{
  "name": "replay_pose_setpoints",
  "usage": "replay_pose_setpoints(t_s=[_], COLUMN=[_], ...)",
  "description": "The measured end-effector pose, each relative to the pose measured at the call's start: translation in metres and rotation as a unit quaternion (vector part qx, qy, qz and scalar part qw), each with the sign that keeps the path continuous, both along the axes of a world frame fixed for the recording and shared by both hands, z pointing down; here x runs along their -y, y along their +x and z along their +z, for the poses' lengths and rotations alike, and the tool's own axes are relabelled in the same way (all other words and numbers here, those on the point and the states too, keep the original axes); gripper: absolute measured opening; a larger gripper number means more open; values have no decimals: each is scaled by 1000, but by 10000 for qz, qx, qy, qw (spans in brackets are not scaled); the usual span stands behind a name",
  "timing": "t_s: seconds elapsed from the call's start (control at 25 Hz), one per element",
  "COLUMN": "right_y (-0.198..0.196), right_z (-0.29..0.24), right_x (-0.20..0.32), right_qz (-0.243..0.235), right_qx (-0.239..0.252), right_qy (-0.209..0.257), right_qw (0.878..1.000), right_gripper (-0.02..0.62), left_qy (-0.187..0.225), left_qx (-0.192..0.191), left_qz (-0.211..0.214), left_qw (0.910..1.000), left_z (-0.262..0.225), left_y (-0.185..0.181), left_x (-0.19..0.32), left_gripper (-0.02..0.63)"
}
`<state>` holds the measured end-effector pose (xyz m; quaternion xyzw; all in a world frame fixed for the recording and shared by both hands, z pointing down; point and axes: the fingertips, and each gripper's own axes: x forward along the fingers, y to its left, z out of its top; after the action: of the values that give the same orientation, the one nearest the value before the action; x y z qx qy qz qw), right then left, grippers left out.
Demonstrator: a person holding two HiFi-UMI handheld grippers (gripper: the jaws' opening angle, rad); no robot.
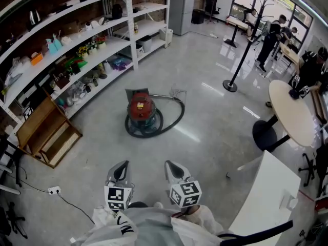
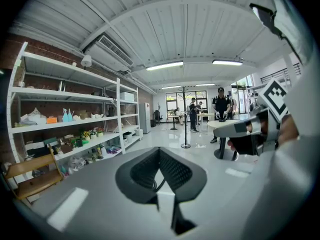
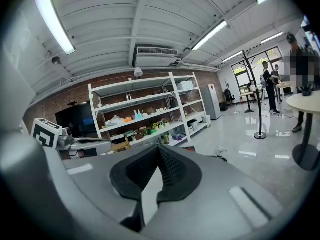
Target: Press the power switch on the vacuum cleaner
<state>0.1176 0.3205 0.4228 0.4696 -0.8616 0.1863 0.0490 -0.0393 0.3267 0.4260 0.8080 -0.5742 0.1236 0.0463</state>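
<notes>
Head view: the left gripper [image 1: 122,167] and right gripper [image 1: 173,166] sit low in the frame, side by side against the person's body. Both point up-frame toward the vacuum cleaner [image 1: 141,110]. It stands on the floor [image 1: 205,137] at centre frame, well apart from them, with its hose [image 1: 177,118] looped round it. In each gripper view the jaws meet at the tips with nothing between them. The power switch is too small to make out. The bottom edge cuts off the person's arms.
</notes>
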Motion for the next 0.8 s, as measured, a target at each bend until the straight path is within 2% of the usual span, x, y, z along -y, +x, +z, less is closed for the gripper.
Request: replay_pose_setpoints(t_s=[0.16, 0.4, 0.8], right_y=[-9, 8, 2], right_z=[-1, -1, 5], right_x=[5, -3, 11], right_qz=[17, 28, 81], right_qx=[11, 99, -1], right_qy=[8, -19, -70], right_qw=[10000, 9999, 9999], right_gripper=[1, 1, 2], left_qy=[26, 50, -1], left_qx=[7, 78, 25], left_qz=[32, 40, 135], left_qw=[10000, 9999, 9999], left_z=[-5, -10, -1], left_y=[-8, 8, 3], left_x=[5, -5, 12], left_gripper=[0, 0, 0])
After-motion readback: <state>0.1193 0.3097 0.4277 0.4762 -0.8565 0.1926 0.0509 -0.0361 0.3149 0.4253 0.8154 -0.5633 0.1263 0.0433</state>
